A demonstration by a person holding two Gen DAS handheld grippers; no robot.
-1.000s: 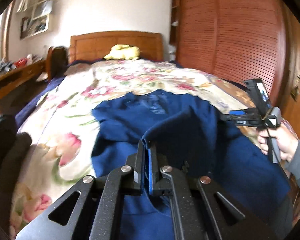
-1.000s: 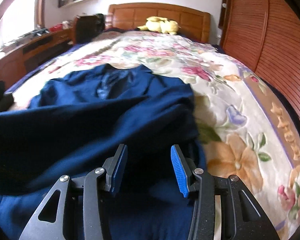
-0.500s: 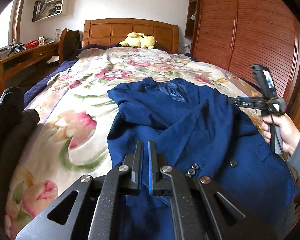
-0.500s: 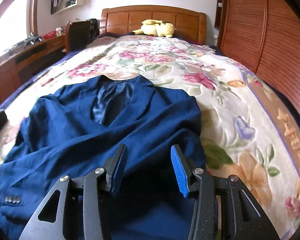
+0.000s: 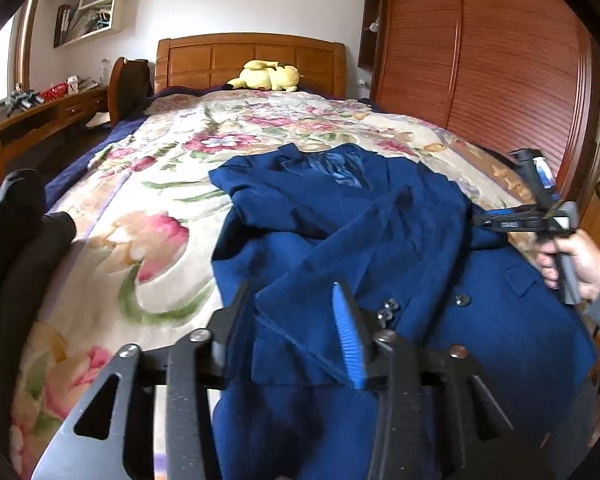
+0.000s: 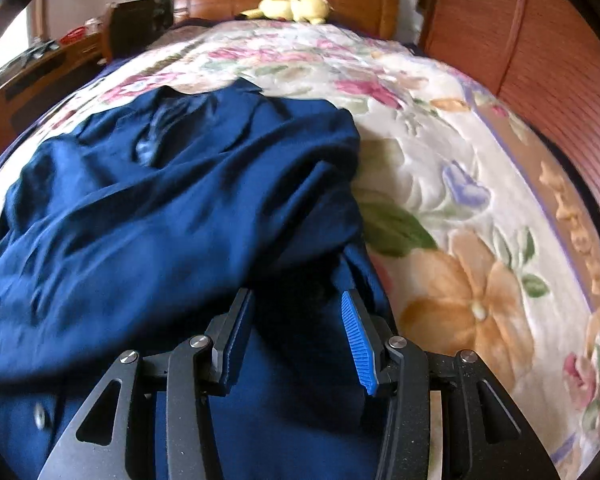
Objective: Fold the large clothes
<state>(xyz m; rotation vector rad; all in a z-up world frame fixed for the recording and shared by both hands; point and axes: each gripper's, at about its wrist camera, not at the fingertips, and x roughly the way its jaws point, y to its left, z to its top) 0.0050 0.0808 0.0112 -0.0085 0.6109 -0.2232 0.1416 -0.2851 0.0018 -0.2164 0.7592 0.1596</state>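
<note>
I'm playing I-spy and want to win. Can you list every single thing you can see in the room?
jacket: one, dark blue, spread on the bed, near end
bedspread: one, cream with pink and orange flowers, covering the bed
plush toy: one, yellow, by the headboard
headboard: one, brown wood, far end of bed
wardrobe doors: reddish wood slats, right of bed
desk: one, brown wood, left of bed
wall shelf: one, white, upper left
left tool: black, blue pad, open
right tool: black, blue pads, open
</note>
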